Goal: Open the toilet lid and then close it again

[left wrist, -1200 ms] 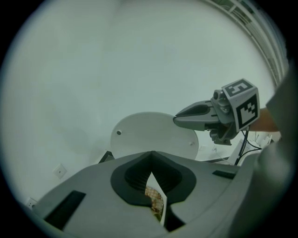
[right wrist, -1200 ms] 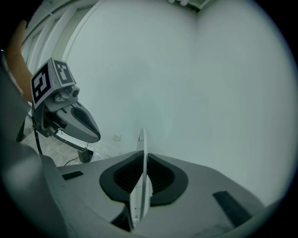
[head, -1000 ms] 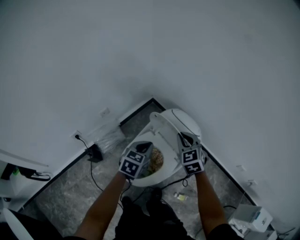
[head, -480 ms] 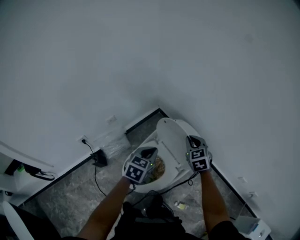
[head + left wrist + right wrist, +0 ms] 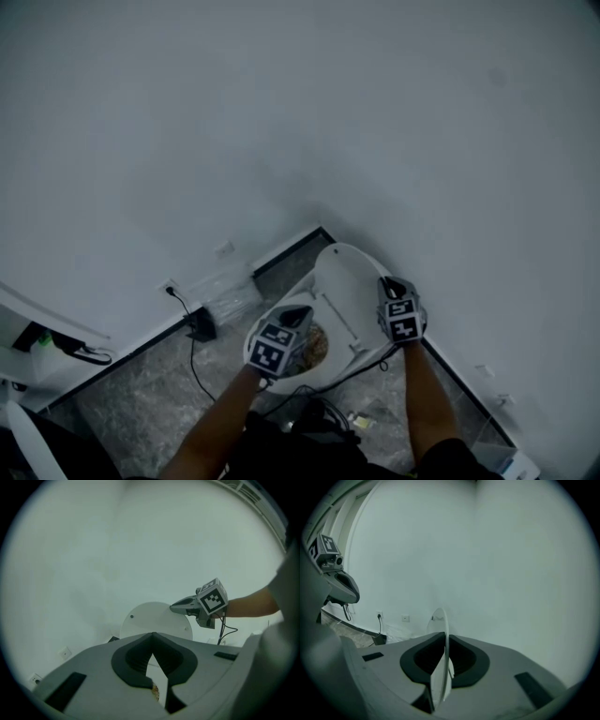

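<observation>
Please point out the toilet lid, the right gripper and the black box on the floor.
toilet lid (image 5: 345, 281): head view, middle of its raised white face.
right gripper (image 5: 388, 283): head view, between its fingers at the lid's edge.
black box (image 5: 200, 325): head view, its top face.

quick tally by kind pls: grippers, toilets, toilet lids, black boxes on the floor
grippers: 2 (left gripper, right gripper)
toilet: 1
toilet lid: 1, raised
black box on the floor: 1
total: 5
</observation>
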`<move>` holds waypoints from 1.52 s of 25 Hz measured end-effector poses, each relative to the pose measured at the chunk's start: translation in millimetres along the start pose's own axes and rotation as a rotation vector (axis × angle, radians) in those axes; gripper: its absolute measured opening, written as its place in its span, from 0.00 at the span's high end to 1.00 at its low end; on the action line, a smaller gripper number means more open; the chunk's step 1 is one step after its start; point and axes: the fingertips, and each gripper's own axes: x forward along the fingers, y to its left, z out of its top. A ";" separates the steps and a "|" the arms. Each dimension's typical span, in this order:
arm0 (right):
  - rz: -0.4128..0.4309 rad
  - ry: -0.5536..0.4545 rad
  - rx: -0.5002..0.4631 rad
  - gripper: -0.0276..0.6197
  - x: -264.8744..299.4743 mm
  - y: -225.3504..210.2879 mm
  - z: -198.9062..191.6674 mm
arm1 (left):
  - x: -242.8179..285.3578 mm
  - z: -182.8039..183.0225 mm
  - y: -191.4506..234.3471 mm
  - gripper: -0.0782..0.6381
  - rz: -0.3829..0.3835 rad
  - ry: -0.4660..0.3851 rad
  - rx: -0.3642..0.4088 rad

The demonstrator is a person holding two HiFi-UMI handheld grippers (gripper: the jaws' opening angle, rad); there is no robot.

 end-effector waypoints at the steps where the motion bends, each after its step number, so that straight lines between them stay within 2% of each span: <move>1: 0.001 0.000 0.008 0.89 2.1 -2.9 -0.8 | 0.0 -0.2 1.3 0.88 0.003 0.001 -0.002; 9: 0.005 -0.013 0.060 0.89 6.0 -16.6 -4.0 | -0.9 3.1 2.5 0.88 0.031 -0.002 -0.008; 16: 0.018 -0.054 0.106 0.89 2.6 -11.7 -2.4 | -4.4 -0.8 -5.9 0.88 0.028 0.009 -0.003; 27: -0.068 -0.150 0.195 0.86 -44.5 -7.0 5.1 | -40.9 -17.9 -20.6 0.88 0.003 -0.011 -0.011; 32: -0.012 -0.184 0.210 0.87 -78.6 21.5 10.8 | -66.1 -13.4 -28.9 0.88 -0.024 -0.081 -0.006; 34: -0.011 -0.201 0.201 0.94 -93.3 35.8 14.5 | -76.6 -11.8 -31.0 0.88 -0.032 -0.109 -0.007; 38: -0.013 -0.232 0.193 0.94 -125.1 67.3 21.1 | -104.2 -12.6 -39.9 0.88 -0.054 -0.158 -0.003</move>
